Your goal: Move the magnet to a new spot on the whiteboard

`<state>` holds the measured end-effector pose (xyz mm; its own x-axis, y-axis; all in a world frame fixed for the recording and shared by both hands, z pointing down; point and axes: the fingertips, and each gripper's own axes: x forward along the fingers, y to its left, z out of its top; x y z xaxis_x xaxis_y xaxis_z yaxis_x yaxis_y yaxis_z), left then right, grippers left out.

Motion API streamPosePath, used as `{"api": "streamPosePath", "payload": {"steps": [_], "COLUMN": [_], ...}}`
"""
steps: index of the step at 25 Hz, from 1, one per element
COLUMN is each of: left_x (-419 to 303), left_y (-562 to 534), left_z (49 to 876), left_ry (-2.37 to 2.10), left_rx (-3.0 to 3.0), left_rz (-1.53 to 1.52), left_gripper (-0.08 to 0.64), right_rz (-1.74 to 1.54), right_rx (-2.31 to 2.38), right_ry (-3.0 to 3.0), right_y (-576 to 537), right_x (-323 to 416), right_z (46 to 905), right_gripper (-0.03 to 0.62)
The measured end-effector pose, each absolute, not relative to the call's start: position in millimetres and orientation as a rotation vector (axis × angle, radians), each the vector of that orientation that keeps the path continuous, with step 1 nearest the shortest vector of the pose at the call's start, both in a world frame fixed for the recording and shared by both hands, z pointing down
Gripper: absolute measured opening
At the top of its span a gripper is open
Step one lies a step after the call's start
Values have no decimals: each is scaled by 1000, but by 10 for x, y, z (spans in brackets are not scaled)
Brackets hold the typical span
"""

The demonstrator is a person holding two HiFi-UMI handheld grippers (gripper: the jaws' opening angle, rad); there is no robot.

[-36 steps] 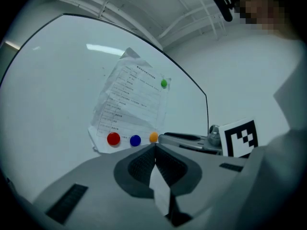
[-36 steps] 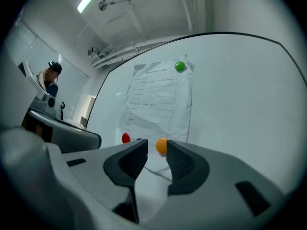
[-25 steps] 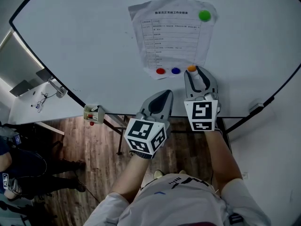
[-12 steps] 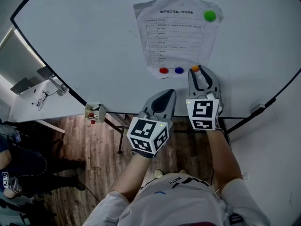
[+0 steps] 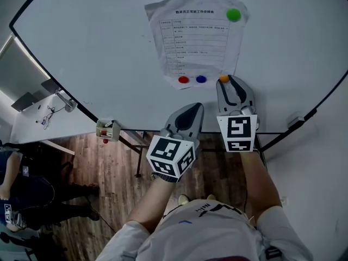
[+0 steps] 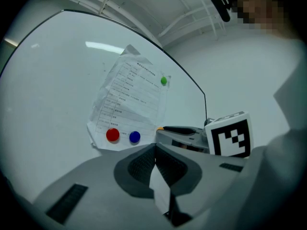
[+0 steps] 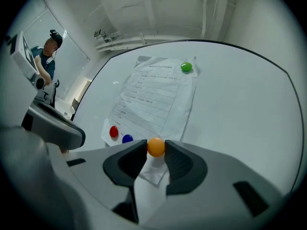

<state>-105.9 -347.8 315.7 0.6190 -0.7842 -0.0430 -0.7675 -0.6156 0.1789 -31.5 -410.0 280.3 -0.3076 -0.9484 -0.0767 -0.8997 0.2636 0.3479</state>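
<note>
1. We are finding the right gripper [image 7: 156, 151] closing its jaws on the orange magnet [image 7: 156, 147]. Both pads appear to be touching the magnet's sides.
2. We are recording the left gripper [image 6: 155, 146] with its jaws together and nothing between them. It is hanging off the board at the right gripper's 8 o'clock.
3. The orange magnet is sitting on the whiteboard [image 5: 81, 48], at the 5 o'clock corner of the paper sheet [image 5: 196, 37]. The blue magnet [image 5: 201, 79] and red magnet [image 5: 184, 80] are lying at its 9 o'clock, and the green magnet [image 5: 234, 14] is pinning the sheet's 1 o'clock corner.
4. We are judging the task as barely begun. The grip is being taken, while pulling the magnet off, carrying it and seating it on bare board are all remaining.
</note>
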Motion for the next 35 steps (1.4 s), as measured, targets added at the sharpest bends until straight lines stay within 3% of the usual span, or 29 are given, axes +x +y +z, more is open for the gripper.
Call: {"api": "streamPosePath", "payload": {"steps": [35], "left_x": [212], "left_y": [-2876], "left_z": [3074], "left_ry": [-1152], "left_rx": [2783], "left_rz": [-186], "left_gripper": [12], "right_rz": [-343], "right_rx": [1804], "right_ry": [-2440], "right_y": [-2964], "right_x": [946], "right_z": [2825], "right_gripper": [123]}}
